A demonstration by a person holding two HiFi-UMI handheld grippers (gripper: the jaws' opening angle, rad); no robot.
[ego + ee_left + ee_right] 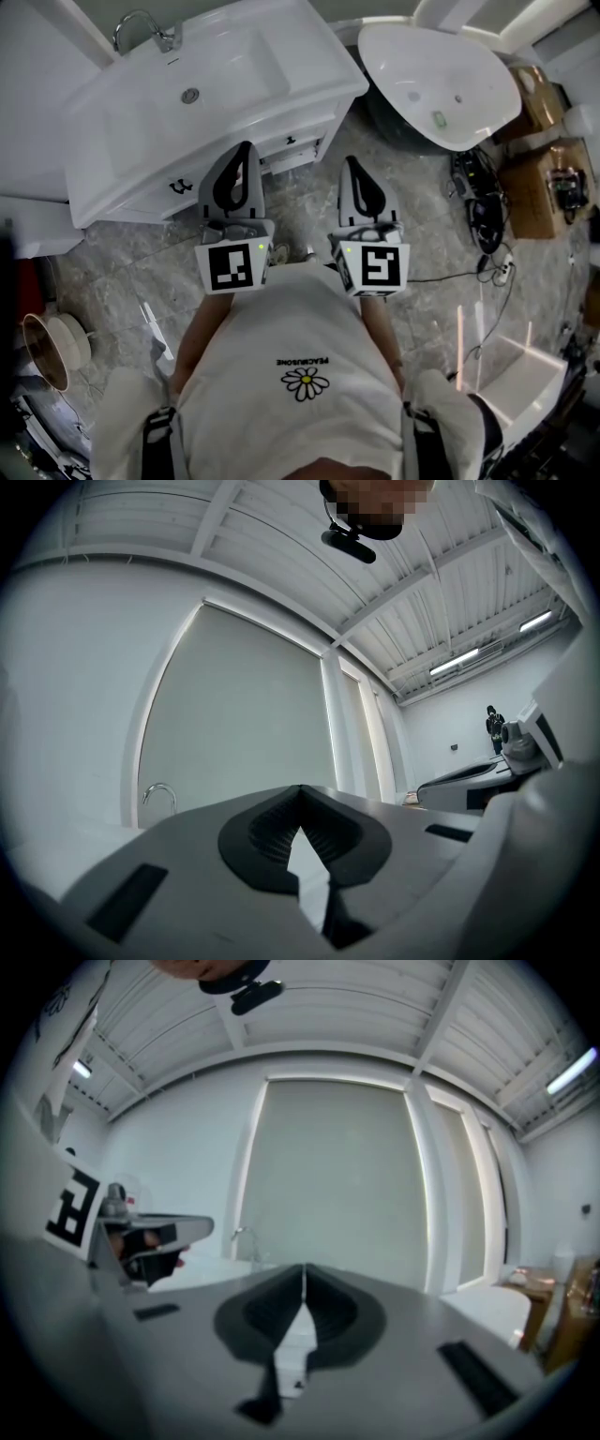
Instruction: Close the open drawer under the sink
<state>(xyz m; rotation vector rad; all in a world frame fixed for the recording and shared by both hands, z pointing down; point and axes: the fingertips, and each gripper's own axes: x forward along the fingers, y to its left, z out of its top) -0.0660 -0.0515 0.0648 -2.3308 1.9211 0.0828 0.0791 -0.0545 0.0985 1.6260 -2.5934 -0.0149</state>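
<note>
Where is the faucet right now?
In the head view's upper left, the faucet stands at the far corner of the sink, beyond the left gripper.

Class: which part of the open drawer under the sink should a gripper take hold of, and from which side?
Take the drawer by its flat front, beside the small dark handle, coming from the person's side. That face juts toward the right gripper, whose jaws are shut, so pushing likely suits.
</note>
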